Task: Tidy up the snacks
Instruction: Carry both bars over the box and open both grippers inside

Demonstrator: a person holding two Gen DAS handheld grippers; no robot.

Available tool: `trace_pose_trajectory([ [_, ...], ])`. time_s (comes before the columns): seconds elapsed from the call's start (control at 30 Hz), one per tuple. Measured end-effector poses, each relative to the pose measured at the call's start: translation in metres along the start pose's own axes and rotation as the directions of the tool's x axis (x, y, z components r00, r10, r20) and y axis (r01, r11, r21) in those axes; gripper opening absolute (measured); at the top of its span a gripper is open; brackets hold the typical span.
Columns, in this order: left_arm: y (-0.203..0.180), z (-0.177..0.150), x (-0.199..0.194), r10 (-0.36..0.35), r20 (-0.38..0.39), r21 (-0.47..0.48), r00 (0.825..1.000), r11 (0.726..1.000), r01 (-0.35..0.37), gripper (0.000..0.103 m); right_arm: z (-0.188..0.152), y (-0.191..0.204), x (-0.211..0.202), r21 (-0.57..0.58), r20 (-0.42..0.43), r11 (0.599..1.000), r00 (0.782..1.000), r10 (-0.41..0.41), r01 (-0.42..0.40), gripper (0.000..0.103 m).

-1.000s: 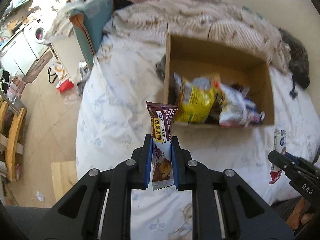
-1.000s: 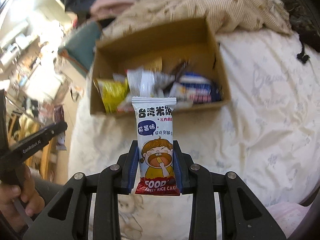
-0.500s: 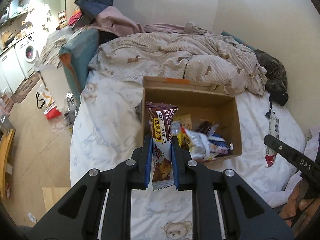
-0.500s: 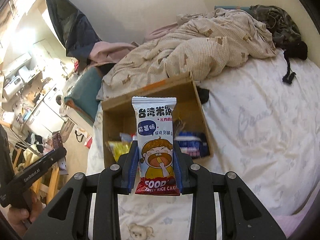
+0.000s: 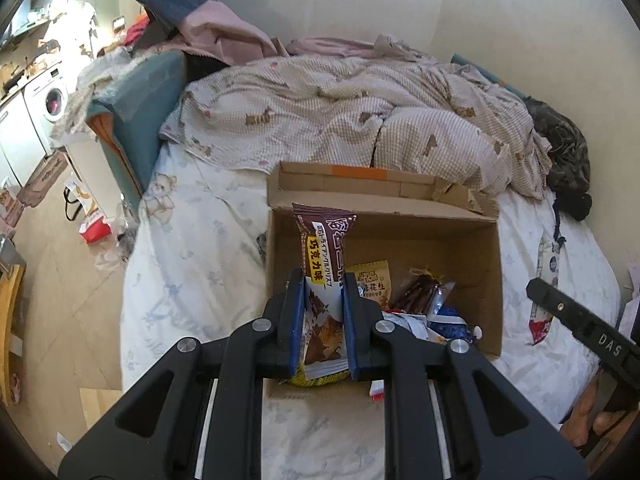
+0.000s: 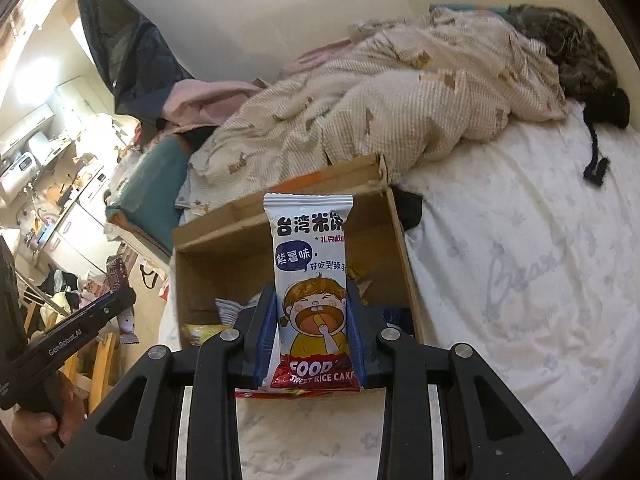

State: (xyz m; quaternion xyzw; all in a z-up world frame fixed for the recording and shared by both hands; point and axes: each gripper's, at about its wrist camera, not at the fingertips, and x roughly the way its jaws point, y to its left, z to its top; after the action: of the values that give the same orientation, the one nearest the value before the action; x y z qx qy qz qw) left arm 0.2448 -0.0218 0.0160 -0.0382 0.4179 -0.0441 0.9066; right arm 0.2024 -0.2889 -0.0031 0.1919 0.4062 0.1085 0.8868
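An open cardboard box (image 5: 486, 280) (image 6: 208, 264) sits on the bed with several snack packets (image 5: 416, 300) piled at its near end. My left gripper (image 5: 320, 296) is shut on a brown chocolate snack packet (image 5: 326, 256), held upright above the box's near left corner. My right gripper (image 6: 312, 320) is shut on a white rice cake packet (image 6: 312, 280) with a cartoon child, upright over the box's near edge. Each gripper shows at the edge of the other's view: the right one (image 5: 580, 328) and the left one (image 6: 72, 336), each with its packet.
A crumpled beige duvet (image 5: 360, 120) lies behind the box, dark clothes (image 5: 568, 152) at the far right. A teal cushion (image 5: 136, 108) leans at the bed's left edge. The floor at left holds bags and a washing machine (image 5: 52, 96). White sheet (image 6: 520, 264) spreads right of the box.
Both grippers have lifted and tilted up, still gripping their packets. The box now sits lower and nearer in both views, with more of the duvet and wall showing.
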Motion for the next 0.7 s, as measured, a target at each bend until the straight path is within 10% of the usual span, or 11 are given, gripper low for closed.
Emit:
trace_pose_trajectory([
  [0.7, 0.004, -0.006, 0.070, -0.021, -0.049, 0.029, 0.999, 0.999, 0.023, 0.015, -0.015, -0.028, 0.076, 0.032, -0.228, 0.998, 0.972, -0.054, 0.063, 0.034],
])
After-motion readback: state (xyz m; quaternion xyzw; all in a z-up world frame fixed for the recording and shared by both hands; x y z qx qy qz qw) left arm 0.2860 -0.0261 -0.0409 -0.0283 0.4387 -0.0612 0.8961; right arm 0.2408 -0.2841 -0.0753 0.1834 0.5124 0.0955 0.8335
